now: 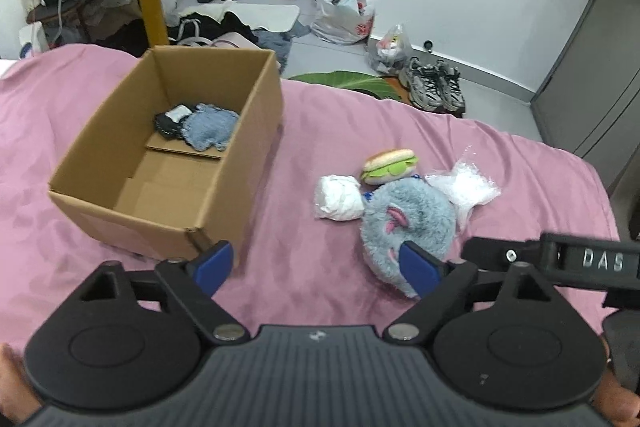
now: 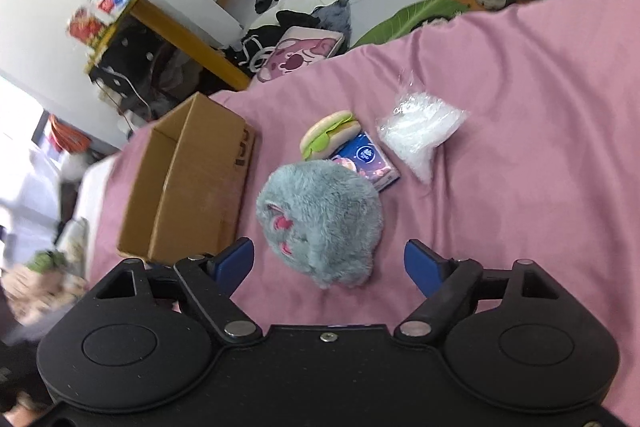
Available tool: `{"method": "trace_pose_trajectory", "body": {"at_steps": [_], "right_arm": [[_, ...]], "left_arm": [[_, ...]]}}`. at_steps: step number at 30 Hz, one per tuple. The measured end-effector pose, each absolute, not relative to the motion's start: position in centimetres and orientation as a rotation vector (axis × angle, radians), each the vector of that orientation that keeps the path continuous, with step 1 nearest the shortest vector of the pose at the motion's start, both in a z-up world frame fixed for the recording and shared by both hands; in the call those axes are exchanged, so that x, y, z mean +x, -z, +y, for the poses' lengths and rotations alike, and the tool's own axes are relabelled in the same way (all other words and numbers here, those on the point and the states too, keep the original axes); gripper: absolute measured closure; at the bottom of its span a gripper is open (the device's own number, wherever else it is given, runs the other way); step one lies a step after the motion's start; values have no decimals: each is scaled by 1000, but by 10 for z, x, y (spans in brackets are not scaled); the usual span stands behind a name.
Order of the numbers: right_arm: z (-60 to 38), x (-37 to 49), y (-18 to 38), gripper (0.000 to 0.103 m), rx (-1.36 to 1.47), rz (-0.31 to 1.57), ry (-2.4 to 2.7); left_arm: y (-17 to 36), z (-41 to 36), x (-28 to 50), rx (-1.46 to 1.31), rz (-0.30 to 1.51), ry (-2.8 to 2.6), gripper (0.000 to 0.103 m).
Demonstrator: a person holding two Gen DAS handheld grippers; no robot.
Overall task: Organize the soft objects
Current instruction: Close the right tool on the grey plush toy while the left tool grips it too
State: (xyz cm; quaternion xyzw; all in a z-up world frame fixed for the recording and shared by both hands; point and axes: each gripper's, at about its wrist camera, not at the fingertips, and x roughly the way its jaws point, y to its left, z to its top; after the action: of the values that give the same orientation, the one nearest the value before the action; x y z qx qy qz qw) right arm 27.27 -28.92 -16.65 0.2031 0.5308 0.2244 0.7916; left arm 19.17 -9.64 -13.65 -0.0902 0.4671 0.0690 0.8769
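1. Spread wide, the right gripper (image 2: 330, 267) tilts down over the pink bedsheet (image 2: 520, 187); a fluffy grey-blue plush (image 2: 320, 223) lies between its blue pads (image 2: 236, 261), untouched.
2. Left gripper (image 1: 316, 269) is likewise agape, empty, angled down beside the plush.
3. Beyond lie a hot-dog plush (image 2: 330, 133), long axis diagonal, and a clear bag (image 2: 420, 131).
4. Left stands a cardboard box (image 1: 176, 155) holding a denim piece (image 1: 210, 127).

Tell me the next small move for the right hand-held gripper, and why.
Probably lower the right hand-held gripper a little further over the grey plush toy before closing. Its pads stand apart on either side of the toy without pressing on it, and the cardboard box beside it sits open.
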Motion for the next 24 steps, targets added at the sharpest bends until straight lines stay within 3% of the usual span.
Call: {"method": "trace_pose_trajectory", "body": {"at_steps": [2, 6, 11, 21, 24], "right_arm": [[-292, 275, 169, 22, 467, 1146, -489], [-291, 284, 177, 23, 508, 1162, -483], [-285, 298, 194, 41, 501, 1221, -477], [-286, 307, 211, 44, 549, 1237, -507], [-288, 312, 217, 51, 572, 1233, -517]], "left_arm": [[141, -97, 196, -209, 984, -132, 29], [151, -100, 204, -227, 993, -116, 37], [164, -104, 217, -256, 1015, -92, 53], [185, -105, 236, -329, 1009, -40, 65], [193, -104, 245, -355, 1022, -38, 72]]}}
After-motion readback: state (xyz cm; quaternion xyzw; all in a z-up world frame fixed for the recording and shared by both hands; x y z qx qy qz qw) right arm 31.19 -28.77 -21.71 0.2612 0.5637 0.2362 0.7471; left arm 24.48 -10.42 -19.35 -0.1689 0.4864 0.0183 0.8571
